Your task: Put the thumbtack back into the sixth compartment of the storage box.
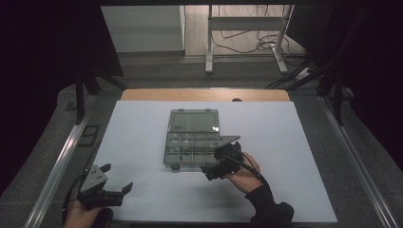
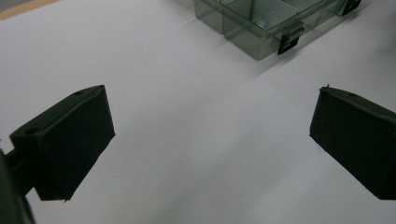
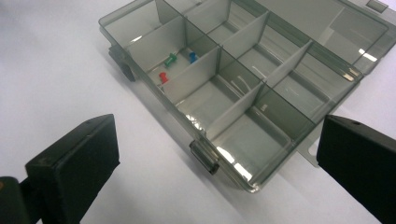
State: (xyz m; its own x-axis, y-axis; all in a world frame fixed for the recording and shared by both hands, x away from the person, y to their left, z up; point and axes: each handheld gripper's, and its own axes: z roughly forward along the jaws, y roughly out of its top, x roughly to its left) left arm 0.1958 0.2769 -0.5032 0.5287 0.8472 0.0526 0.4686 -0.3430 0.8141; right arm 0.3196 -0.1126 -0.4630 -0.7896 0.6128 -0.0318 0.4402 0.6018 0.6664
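Observation:
A clear grey compartment box (image 1: 190, 145) lies in the middle of the white mat (image 1: 142, 137), its lid (image 1: 195, 121) folded back flat behind it. In the right gripper view, a green pin (image 3: 171, 59), a blue pin (image 3: 193, 57) and a red pin (image 3: 163, 77) rest in one compartment of the box (image 3: 243, 79). My right gripper (image 1: 214, 161) hovers at the box's near right corner, open with nothing held, and a front latch (image 3: 204, 157) sits between its jaws. My left gripper (image 1: 116, 177) stands open over bare mat at the near left, well short of the box (image 2: 261, 28).
The table's wooden far edge (image 1: 204, 95) shows beyond the mat. Metal rails (image 1: 62, 161) run along both sides. A white frame stand (image 1: 244, 38) and loose cables (image 1: 256, 45) stand on the floor behind. Bare mat lies left and right of the box.

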